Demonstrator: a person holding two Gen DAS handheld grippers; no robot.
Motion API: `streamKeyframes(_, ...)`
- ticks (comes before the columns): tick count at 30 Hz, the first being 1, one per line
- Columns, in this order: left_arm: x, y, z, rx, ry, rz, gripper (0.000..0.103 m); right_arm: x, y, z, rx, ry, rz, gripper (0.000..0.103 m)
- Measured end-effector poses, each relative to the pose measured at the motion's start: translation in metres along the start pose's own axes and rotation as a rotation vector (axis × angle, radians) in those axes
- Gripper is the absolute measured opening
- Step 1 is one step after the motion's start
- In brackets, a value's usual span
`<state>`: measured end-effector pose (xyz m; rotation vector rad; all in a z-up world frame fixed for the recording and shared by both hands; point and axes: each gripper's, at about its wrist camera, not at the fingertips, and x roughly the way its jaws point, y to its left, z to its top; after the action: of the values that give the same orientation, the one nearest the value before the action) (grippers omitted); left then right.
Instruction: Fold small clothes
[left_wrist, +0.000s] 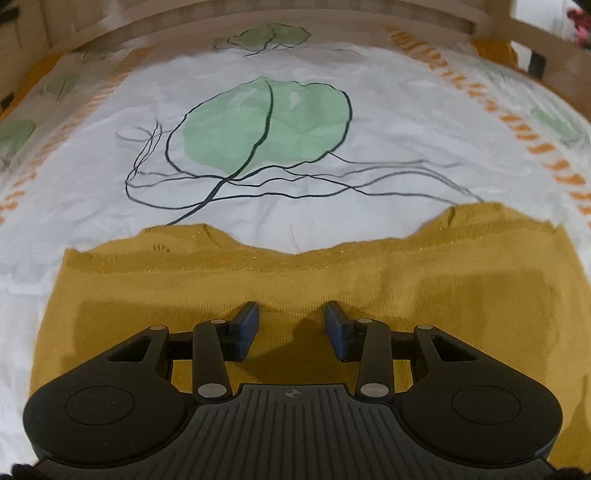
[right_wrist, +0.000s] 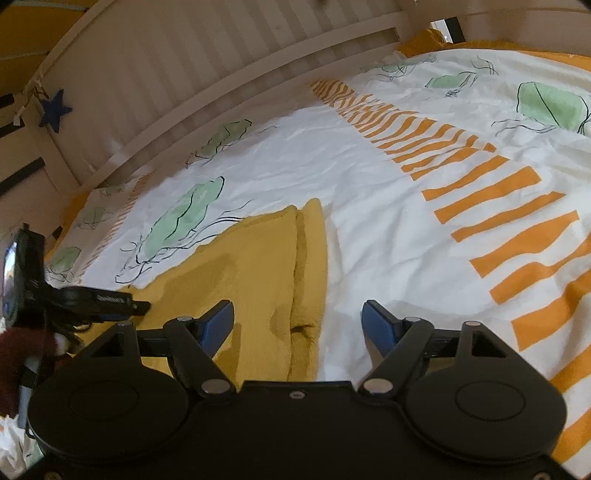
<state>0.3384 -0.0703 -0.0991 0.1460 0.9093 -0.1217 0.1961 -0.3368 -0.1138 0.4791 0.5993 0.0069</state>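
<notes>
A mustard-yellow knit garment (left_wrist: 295, 280) lies flat on a white bedsheet (left_wrist: 388, 110) printed with green leaves. My left gripper (left_wrist: 291, 325) is open and empty, hovering over the middle of the garment. In the right wrist view the same garment (right_wrist: 255, 258) lies with a folded edge along its right side. My right gripper (right_wrist: 297, 321) is open and empty above that right edge. The left gripper (right_wrist: 107, 299) shows at the left of the right wrist view, over the garment.
A wooden slatted bed rail (right_wrist: 184, 74) runs along the far side of the bed, with a blue star (right_wrist: 54, 109) hanging on it. Orange striped bands (right_wrist: 498, 206) cross the sheet to the right. The rail also shows in the left wrist view (left_wrist: 535, 40).
</notes>
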Motion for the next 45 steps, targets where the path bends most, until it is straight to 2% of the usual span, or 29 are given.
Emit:
streamKeyframes(9, -0.015, 0.007, 0.001, -0.021, 0.032, -0.028, 0.038, 0.003, -0.007, 0.004, 0.044, -0.010, 0.013, 0.079)
streamKeyframes(18, -0.060, -0.006, -0.056, 0.041, 0.042, -0.075, 0.039, 0.001, -0.011, 0.006, 0.065, -0.028, 0.020, 0.079)
streamKeyframes(20, -0.064, -0.005, -0.067, 0.036, 0.066, -0.098, 0.040, 0.001, -0.011, 0.007, 0.061, -0.031, 0.027, 0.079)
streamKeyframes(22, -0.069, 0.001, -0.076, 0.013, 0.057, -0.119, 0.040, 0.000, -0.009, 0.007, 0.051, -0.036, 0.041, 0.079)
streamKeyframes(27, -0.085, 0.034, -0.079, -0.095, 0.012, -0.194, 0.040, 0.002, 0.000, 0.006, 0.000, -0.030, 0.073, 0.079)
streamKeyframes(32, -0.108, 0.082, -0.072, -0.187, -0.105, -0.184, 0.041, 0.003, 0.010, 0.005, -0.050, -0.029, 0.112, 0.079)
streamKeyframes(34, -0.108, 0.102, -0.069, -0.214, -0.095, -0.188, 0.049, 0.003, 0.012, 0.004, -0.064, -0.027, 0.125, 0.079)
streamKeyframes(37, -0.102, 0.131, -0.071, -0.279, -0.064, -0.199, 0.049, 0.005, 0.015, 0.003, -0.078, -0.024, 0.141, 0.080)
streamKeyframes(45, -0.080, 0.182, -0.080, -0.414, -0.053, -0.133, 0.049, 0.007, 0.019, 0.001, -0.102, -0.017, 0.147, 0.080)
